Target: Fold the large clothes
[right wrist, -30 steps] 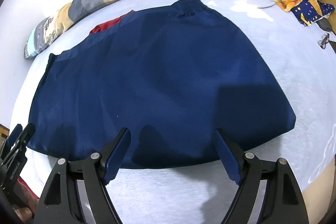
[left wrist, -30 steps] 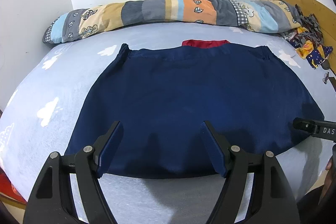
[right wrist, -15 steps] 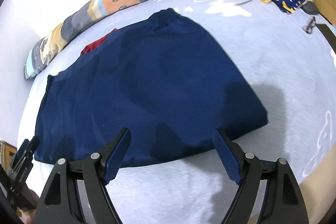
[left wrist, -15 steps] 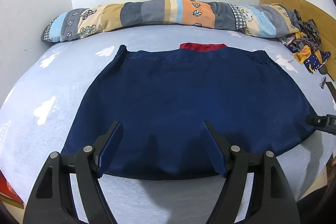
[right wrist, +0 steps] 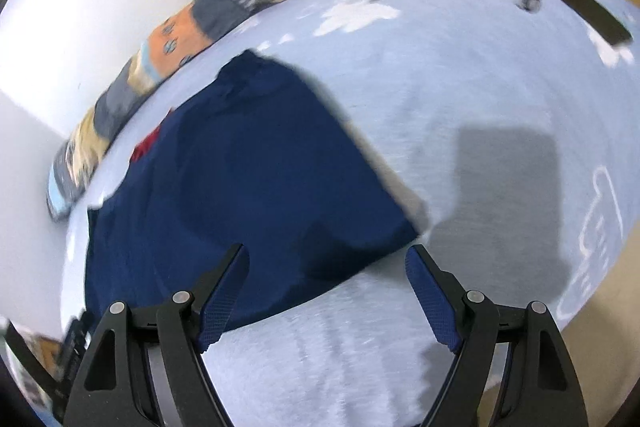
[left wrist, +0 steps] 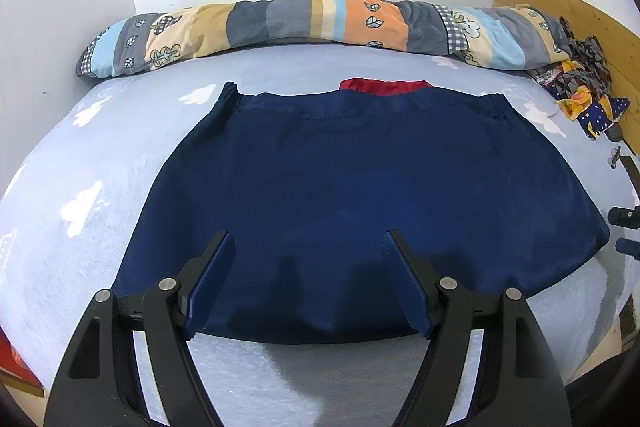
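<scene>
Left wrist view: a navy garment (left wrist: 360, 195) is seen spread flat on the pale blue bed sheet (left wrist: 72, 195), a red cloth (left wrist: 384, 85) showing at its far edge. The left gripper (left wrist: 307, 243) is held wide apart above the near hem, gripping nothing. The right gripper (right wrist: 327, 254) is likewise spread wide and empty over the garment's near right corner.

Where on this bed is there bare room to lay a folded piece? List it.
Bare sheet lies right of the navy garment, and a strip left of it toward the wall. Crowded: the far right corner with patterned clothes, and the patchwork bolster along the back.
</scene>
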`<state>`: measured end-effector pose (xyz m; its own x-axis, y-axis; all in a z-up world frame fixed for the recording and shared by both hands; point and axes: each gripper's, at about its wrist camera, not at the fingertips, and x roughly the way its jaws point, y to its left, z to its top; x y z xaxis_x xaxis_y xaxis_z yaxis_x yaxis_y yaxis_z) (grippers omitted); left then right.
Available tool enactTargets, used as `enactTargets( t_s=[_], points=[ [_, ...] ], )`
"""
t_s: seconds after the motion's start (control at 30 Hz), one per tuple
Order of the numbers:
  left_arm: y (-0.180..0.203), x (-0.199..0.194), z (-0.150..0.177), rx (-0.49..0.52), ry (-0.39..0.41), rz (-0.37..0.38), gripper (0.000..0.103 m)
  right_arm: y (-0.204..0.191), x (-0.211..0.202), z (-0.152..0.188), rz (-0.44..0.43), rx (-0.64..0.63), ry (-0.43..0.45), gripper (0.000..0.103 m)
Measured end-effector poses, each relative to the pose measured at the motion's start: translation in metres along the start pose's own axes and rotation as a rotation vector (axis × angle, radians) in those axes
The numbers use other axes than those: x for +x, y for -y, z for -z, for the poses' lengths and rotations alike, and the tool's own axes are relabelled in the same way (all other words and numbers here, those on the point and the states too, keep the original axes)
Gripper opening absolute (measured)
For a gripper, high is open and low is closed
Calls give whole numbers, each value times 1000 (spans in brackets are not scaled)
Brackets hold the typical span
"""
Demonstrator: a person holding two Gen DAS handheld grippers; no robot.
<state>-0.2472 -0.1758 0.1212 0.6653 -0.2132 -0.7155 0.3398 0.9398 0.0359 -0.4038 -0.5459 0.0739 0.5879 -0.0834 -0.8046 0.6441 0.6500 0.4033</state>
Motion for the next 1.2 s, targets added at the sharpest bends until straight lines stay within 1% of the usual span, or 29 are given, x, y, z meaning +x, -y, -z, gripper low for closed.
enactTargets(
  t_s=[0.13,0.2,0.37,0.43,0.5,0.6,0.7,0.8,0.87,0.93,0.97,1.1,1.2],
  points=[
    [0,1,0,-6,-7,1,76,28,2,-8,-50,127,-17,82],
    [-1,2,0,-8,-6,3,76,45,5,-10,-92,208,-29,82],
    [-1,2,1,-4,-9,2,76,65,16,-10,-184,330,-69,84],
    [0,2,1,-1,-10,2,76,66,19,-9,-203,340,-80,84],
    [0,2,1,-1,-9,2,76,61,22,-8,-233,330,-87,84],
    [0,1,1,-1,-10,2,76,53,27,-8,-252,317,-101,84],
    [0,1,1,-1,-9,3,76,49,37,-7,-290,329,-118,81],
    [-1,2,1,-2,-12,1,76,50,49,-6,-322,364,-135,69],
    [-2,2,1,-6,-15,4,76,51,59,-6,-350,393,-149,55],
    [-3,3,1,-9,-19,6,76,51,66,-5,-359,404,-154,48],
    [-3,4,1,-9,-22,6,76,49,69,-6,-364,402,-148,45],
    [-2,5,1,0,-26,6,76,37,76,-12,-377,373,-104,44],
    [-5,9,0,-11,-52,22,76,31,85,-17,-388,359,-85,42]
  ],
)
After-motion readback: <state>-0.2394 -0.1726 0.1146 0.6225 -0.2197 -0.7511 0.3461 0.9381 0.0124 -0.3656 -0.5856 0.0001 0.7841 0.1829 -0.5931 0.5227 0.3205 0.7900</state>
